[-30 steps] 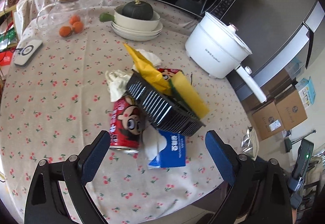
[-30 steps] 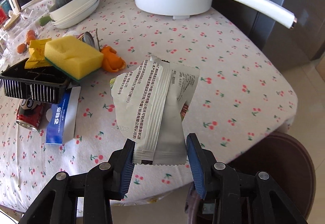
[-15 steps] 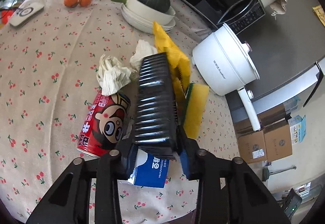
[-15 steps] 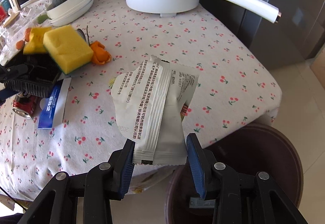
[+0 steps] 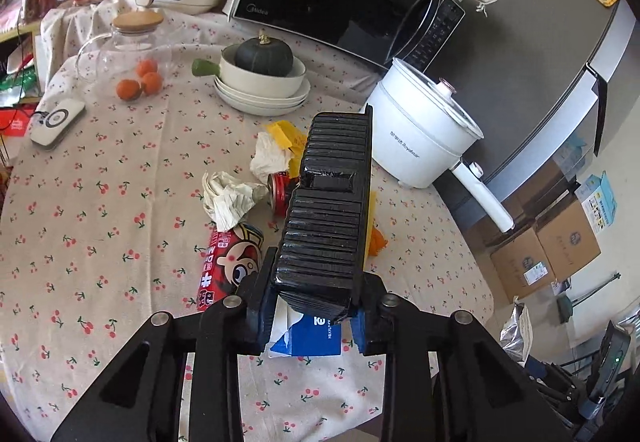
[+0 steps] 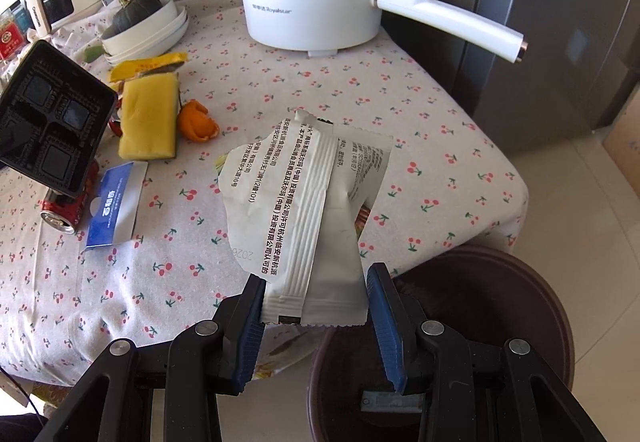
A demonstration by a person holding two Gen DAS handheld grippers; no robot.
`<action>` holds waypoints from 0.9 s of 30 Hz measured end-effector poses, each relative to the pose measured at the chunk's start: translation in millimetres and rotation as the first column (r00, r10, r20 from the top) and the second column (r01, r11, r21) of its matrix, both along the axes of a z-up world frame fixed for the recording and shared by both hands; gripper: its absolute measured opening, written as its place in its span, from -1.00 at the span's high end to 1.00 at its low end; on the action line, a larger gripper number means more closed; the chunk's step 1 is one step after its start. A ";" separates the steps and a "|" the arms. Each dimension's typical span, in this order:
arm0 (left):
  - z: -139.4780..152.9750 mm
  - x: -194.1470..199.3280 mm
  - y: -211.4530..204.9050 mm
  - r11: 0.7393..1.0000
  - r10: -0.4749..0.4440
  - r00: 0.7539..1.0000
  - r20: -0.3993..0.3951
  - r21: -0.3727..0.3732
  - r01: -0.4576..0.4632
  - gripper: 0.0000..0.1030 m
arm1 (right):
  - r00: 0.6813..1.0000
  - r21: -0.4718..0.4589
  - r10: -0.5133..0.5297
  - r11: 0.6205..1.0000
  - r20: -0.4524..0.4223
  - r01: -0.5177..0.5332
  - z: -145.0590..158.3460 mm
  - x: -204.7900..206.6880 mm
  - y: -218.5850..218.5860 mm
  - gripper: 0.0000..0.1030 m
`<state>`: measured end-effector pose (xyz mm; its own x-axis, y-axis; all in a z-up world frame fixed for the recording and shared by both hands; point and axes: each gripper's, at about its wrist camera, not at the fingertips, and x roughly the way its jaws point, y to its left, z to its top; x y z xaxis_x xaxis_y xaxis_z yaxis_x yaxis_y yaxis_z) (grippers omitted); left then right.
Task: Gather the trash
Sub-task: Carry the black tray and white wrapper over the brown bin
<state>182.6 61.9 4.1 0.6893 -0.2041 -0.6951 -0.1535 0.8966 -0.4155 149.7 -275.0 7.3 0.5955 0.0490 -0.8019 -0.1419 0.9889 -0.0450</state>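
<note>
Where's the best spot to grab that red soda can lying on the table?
Grip the red soda can across its round middle, coming from above with the fingers either side of its length. It lies on its side, partly under the lifted black tray, with crumpled paper at its far end.

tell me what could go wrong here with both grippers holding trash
1. The left gripper pinches only the bottom edge of the tilted black tray; it may slip onto the can.
2. The white wrapper hangs over the table edge, not fully above the brown bin; released now, it may miss.
</note>
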 end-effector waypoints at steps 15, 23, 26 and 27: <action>22.9 -40.3 -15.1 0.994 -0.101 0.994 0.044 0.034 0.099 0.38 | 0.999 -0.001 -0.028 1.000 0.024 0.029 8.4 -29.3 -32.6 0.16; 11.0 -51.8 -78.8 0.965 -0.261 0.965 0.007 0.016 0.261 0.38 | 0.998 -0.003 -0.066 0.998 0.008 0.066 1.3 -49.1 -63.3 0.16; 2.0 -53.1 -106.6 0.948 -0.318 0.948 -0.017 0.008 0.318 0.38 | 0.997 -0.003 -0.083 0.997 -0.001 0.083 -3.6 -57.0 -76.5 0.16; -1.1 -53.5 -115.7 0.942 -0.336 0.941 -0.025 0.007 0.336 0.38 | 0.996 -0.003 -0.089 0.996 -0.003 0.089 -5.2 -59.3 -80.8 0.16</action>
<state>129.1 -53.7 3.0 0.5655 -0.4134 -0.7136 0.1483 0.9022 -0.4051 90.3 -355.7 2.2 0.5946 -0.0064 -0.8040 -0.0532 0.9975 -0.0472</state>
